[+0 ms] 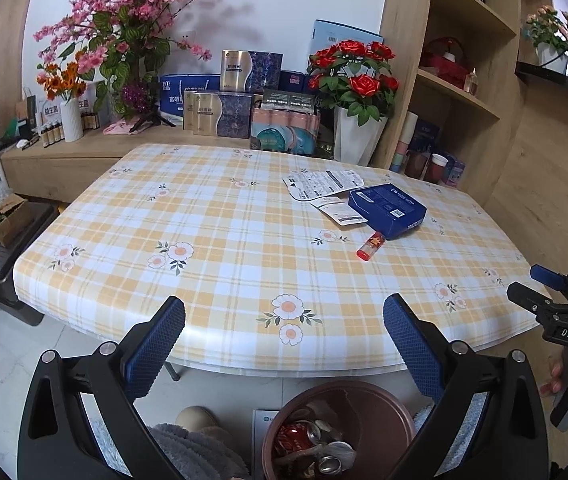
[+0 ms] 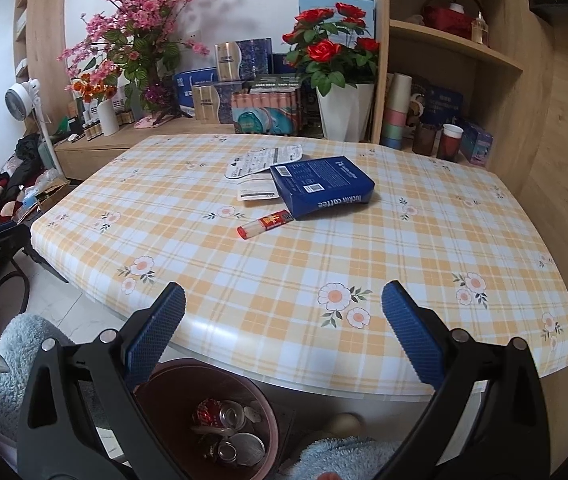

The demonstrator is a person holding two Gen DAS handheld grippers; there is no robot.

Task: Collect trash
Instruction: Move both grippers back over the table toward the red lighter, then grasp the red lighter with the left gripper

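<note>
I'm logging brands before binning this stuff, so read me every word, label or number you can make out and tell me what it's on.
"luckin coffee": side of the blue box on the table.
"DAS": black body of the right gripper, seen from the left wrist view.
White printed packets beside the box: print too small.
Red tube: label blurred.
Boxes on the back counter: Chinese text, too blurred.

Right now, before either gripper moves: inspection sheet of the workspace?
Surface: table with plaid floral cloth, mostly bare.
Job's things: blue box, red tube touching its near corner, two paper packets just behind; bin below the near edge, cans inside.
Clutter: nothing seen beyond the trash.
Grippers: left gripper and right gripper open, empty, at the near table edge.
Cables: nothing seen.
Surroundings: flower vases, boxes, shelves behind; fan and clothes at left.
</note>
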